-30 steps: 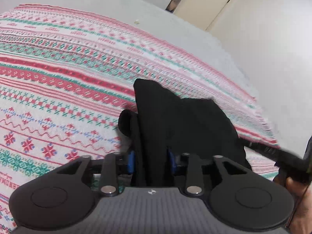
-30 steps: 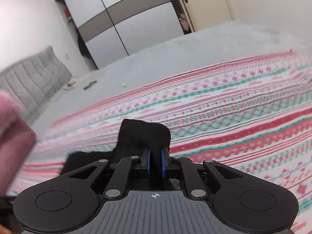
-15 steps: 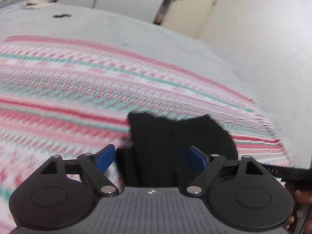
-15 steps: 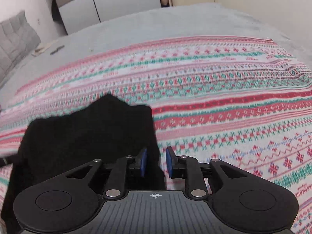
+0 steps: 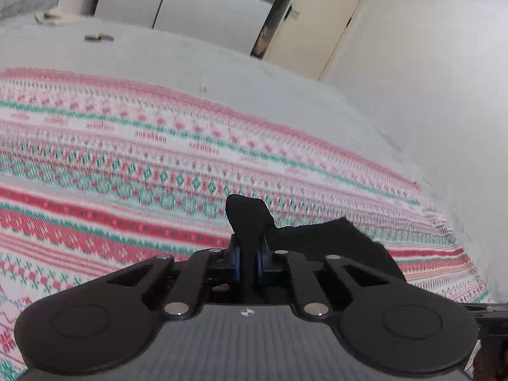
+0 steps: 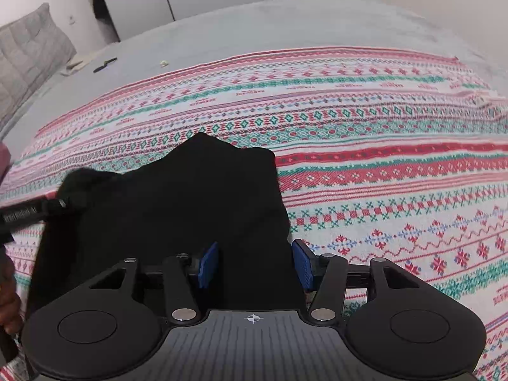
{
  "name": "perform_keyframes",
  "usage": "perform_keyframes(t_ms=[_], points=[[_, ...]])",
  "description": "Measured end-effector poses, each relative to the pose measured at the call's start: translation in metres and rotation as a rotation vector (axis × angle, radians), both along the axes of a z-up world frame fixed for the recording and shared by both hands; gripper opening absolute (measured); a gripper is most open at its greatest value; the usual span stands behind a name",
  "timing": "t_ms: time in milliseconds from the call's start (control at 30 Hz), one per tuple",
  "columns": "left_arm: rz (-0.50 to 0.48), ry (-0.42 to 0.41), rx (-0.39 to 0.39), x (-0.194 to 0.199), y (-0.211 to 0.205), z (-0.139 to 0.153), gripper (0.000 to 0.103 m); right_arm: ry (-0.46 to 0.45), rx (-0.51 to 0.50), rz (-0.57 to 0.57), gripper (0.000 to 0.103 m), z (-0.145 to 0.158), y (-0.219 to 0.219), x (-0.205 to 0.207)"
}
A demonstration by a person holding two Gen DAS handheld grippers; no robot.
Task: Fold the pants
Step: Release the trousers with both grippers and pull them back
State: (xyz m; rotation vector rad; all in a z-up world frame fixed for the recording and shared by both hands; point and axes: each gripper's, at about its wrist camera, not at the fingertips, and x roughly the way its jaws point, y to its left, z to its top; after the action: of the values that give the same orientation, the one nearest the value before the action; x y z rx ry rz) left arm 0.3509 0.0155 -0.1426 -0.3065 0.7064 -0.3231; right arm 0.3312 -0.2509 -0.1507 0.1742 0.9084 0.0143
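The black pants (image 6: 177, 209) lie bunched on a patterned blanket (image 6: 381, 165) of red, green and white bands spread over a grey bed (image 6: 285, 22).

Going left to right in the right wrist view: a grey padded headboard (image 6: 28, 60) stands at the far left edge, with a small dark object (image 6: 104, 64) and a pale scrap (image 6: 164, 62) on the bare grey cover beyond the blanket's far edge. The left gripper (image 6: 68, 195) reaches in from the left and meets the pants' left corner. The cloth fills the middle. The right gripper (image 6: 254, 262) has its jaws about half spread; they have just been opening, and the pants' right edge lies between the blue pads (image 6: 208, 265) without being pressed. To the right the blanket runs flat and bare to its right edge.

In the left wrist view the blanket is open to the left. The left gripper (image 5: 247, 263) has its jaws drawn narrow, having just closed, and they pinch a fold of the pants (image 5: 250, 219) that stands up between them. The rest of the cloth spreads to the right, close to the blanket's right edge, where the grey cover begins. Past the bed's far edge stand grey wardrobe doors (image 5: 190, 3), then a cream door (image 5: 317, 22), then a white wall (image 5: 428, 73).
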Motion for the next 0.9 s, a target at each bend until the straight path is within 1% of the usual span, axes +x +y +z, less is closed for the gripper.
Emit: perform_keyframes(t_ms=[33,133,267,333,400,433,467,500,567,633,667,700,733,767,833,867,900], points=[[0.005,-0.013,0.013,0.001,-0.002,0.001,0.038,-0.002,0.004,0.000,0.052,0.001,-0.001,0.000],[0.019,-0.028,0.010,0.003,-0.002,0.005,0.038,-0.017,0.033,-0.005,0.052,0.004,-0.003,-0.004],[0.010,-0.011,0.040,0.011,0.000,-0.001,0.038,-0.033,0.024,-0.004,0.051,0.011,0.000,-0.009],[0.007,0.010,0.014,0.012,0.006,-0.002,0.038,-0.048,0.012,0.001,0.051,0.015,0.003,-0.015],[0.001,0.020,-0.013,0.013,0.009,-0.001,0.039,-0.063,0.042,0.023,0.051,0.021,0.004,-0.023],[-0.006,0.021,-0.011,0.013,0.008,0.001,0.040,-0.067,0.061,0.034,0.051,0.024,0.004,-0.027],[-0.008,0.019,0.000,0.012,0.009,0.002,0.045,-0.070,0.072,0.042,0.051,0.026,0.005,-0.031],[-0.003,0.021,0.012,0.011,0.009,0.002,0.052,-0.073,0.074,0.050,0.051,0.028,0.006,-0.035],[0.038,0.037,0.032,0.006,0.013,0.005,0.066,-0.071,0.071,0.070,0.051,0.031,0.010,-0.043],[0.067,0.038,0.012,-0.005,0.017,0.012,0.072,-0.059,0.067,0.099,0.051,0.031,0.013,-0.050],[0.072,0.034,0.003,-0.013,0.018,0.017,0.078,-0.048,0.057,0.113,0.051,0.029,0.015,-0.053],[0.080,0.030,0.014,-0.020,0.016,0.023,0.091,-0.039,0.042,0.124,0.051,0.027,0.016,-0.055],[0.090,0.026,0.050,-0.031,0.012,0.029,0.100,-0.035,0.027,0.131,0.051,0.026,0.017,-0.058],[0.103,0.024,0.096,-0.042,0.006,0.033,0.103,-0.035,0.015,0.135,0.051,0.025,0.016,-0.061],[0.121,0.032,0.193,-0.070,-0.006,0.039,0.103,-0.031,0.004,0.139,0.051,0.024,0.014,-0.068],[0.106,0.040,0.218,-0.083,-0.011,0.041,0.103,-0.028,0.004,0.142,0.051,0.023,0.013,-0.071],[0.088,0.039,0.225,-0.096,-0.015,0.043,0.103,-0.024,0.003,0.149,0.052,0.022,0.013,-0.074]])
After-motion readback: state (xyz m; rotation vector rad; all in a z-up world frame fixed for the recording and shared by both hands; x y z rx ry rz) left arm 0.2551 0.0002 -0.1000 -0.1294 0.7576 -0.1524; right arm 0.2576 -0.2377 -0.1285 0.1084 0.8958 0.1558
